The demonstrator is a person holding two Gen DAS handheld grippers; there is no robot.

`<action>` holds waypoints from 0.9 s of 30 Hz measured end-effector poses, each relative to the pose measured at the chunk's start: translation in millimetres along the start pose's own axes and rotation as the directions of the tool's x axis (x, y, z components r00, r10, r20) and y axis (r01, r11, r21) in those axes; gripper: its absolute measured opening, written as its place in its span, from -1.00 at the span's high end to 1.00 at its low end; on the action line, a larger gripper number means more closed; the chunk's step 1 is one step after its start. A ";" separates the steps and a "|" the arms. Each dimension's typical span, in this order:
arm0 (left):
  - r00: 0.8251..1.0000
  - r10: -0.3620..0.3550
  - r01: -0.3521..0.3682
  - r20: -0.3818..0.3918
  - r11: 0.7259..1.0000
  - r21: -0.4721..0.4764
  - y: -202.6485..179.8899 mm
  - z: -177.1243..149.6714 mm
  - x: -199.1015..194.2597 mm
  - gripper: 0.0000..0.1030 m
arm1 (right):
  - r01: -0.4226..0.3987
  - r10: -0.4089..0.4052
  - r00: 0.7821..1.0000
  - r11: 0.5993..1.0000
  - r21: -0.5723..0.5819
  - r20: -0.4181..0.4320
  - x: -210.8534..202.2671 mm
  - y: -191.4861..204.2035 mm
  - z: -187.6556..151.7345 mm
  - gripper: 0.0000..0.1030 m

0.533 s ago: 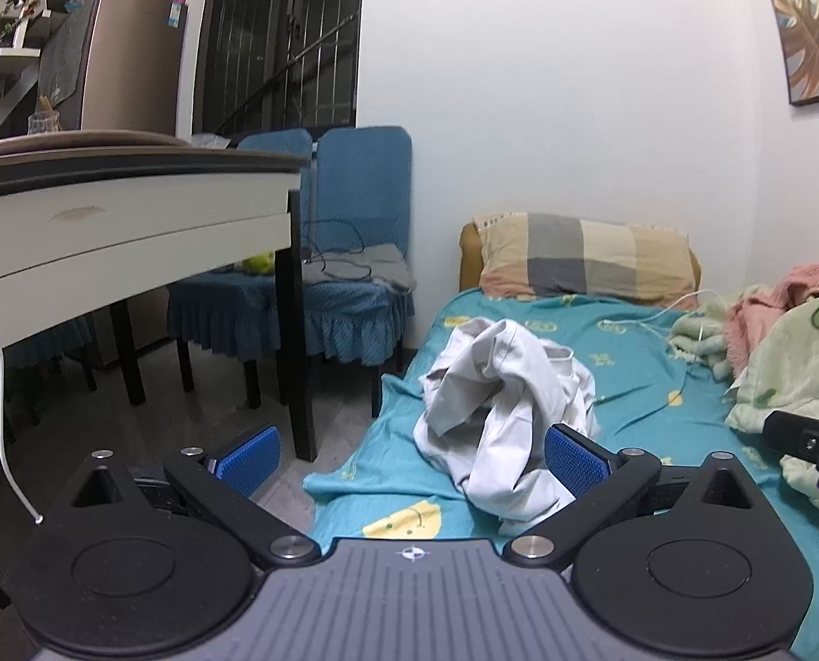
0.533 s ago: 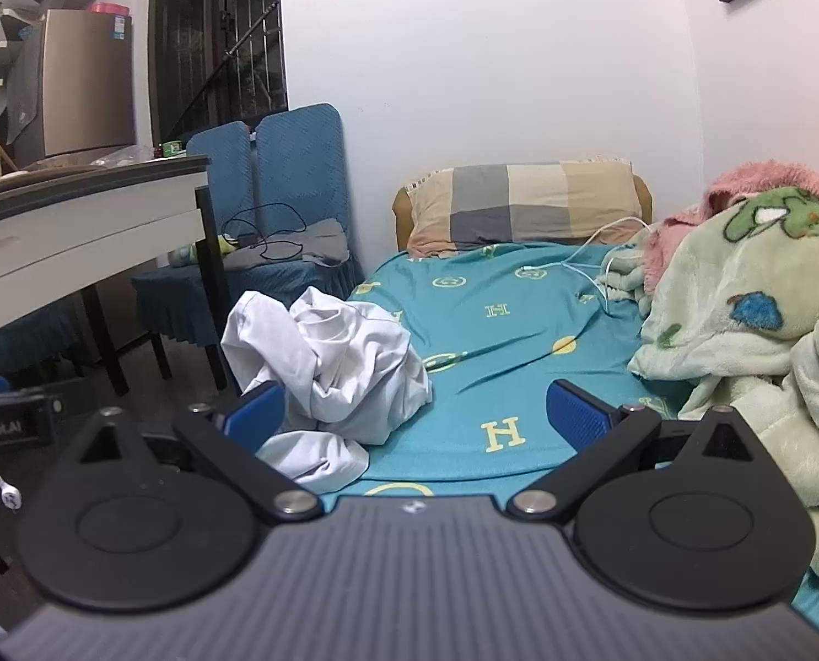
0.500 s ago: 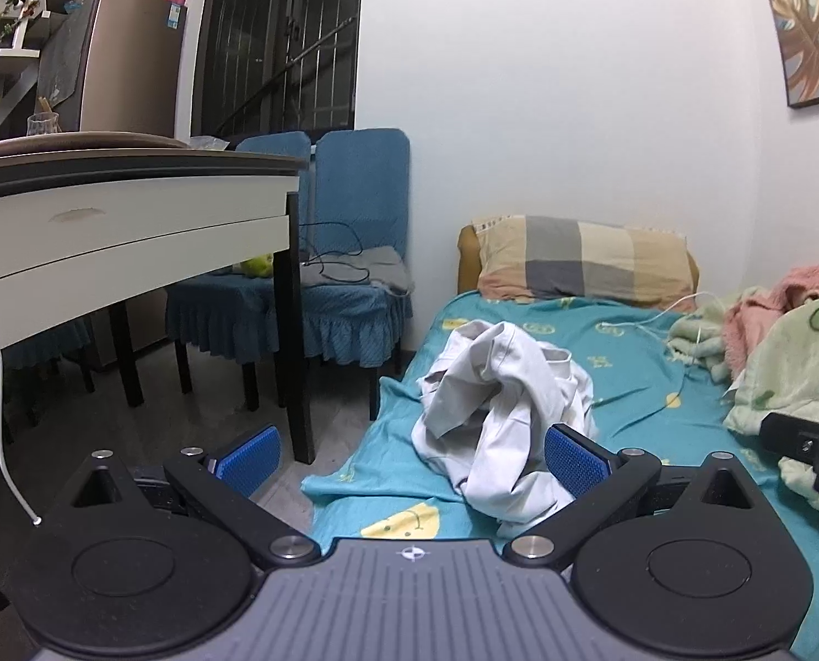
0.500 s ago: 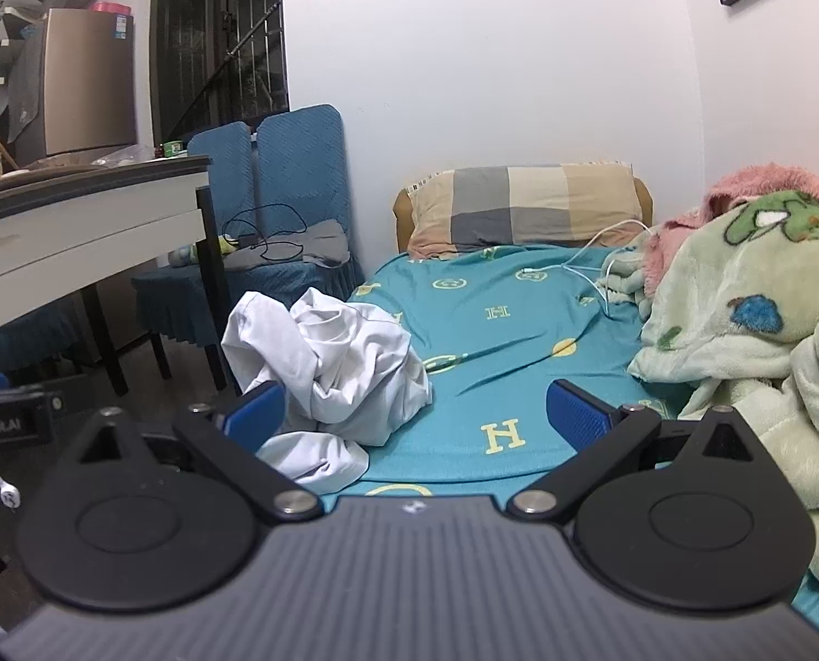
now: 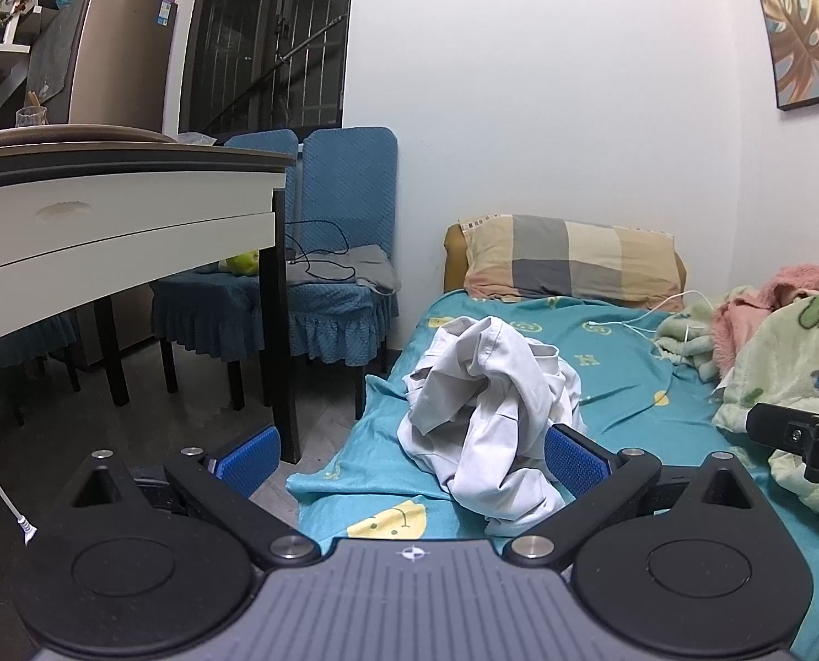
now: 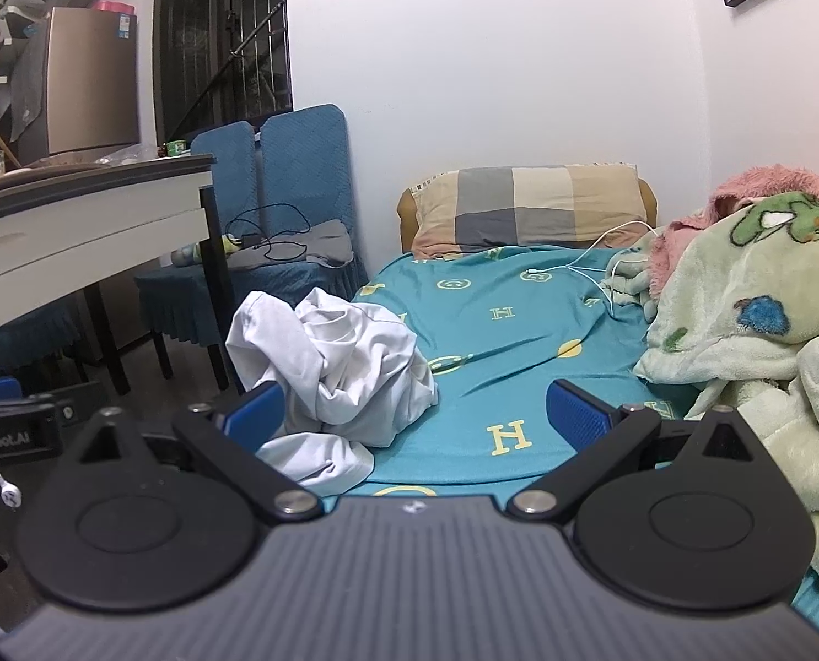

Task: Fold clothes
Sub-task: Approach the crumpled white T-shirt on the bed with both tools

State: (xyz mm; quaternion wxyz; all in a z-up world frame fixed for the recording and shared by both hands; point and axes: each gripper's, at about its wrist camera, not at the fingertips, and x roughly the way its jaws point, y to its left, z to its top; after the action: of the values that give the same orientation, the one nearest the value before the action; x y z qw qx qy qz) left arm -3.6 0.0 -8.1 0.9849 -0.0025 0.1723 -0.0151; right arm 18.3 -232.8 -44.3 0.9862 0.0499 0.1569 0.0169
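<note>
White garment (image 5: 492,402): crumpled heap near the bed (image 6: 520,352) edge, desk side, untouched. Left gripper (image 5: 409,457) and right gripper (image 6: 415,413): both wide open, empty, short of it. Risk: pinching several bunched layers, or dragging cloth off the edge.

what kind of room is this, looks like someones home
Most likely a small bedroom in a lived-in home. A bed with a teal patterned sheet carries a checked pillow, a crumpled white garment and a green fleece blanket. Beside it stand blue covered chairs and a white desk.
</note>
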 end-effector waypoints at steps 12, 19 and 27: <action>1.000 0.006 -0.006 -0.012 1.000 0.006 -1.7 -2.6 5.1 -0.99 | -0.002 0.002 1.000 1.000 0.001 0.002 0.2 -0.1 2.5 -1.00; 1.000 -0.004 0.004 -0.015 1.000 0.007 -2.6 -4.7 7.0 -0.99 | -0.001 0.001 1.000 1.000 0.007 0.000 0.0 -0.9 3.2 -1.00; 0.998 -0.046 0.044 -0.052 0.998 -0.049 4.0 -6.9 14.8 -0.99 | 0.028 -0.028 1.000 1.000 0.014 0.001 0.0 -2.9 4.2 -1.00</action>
State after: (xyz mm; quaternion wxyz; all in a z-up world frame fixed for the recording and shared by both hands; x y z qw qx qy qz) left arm 8.1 3.5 -19.6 0.9791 -0.0293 0.1983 -0.0331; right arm 19.7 -236.1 -40.6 0.9861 0.0546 0.1570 0.0021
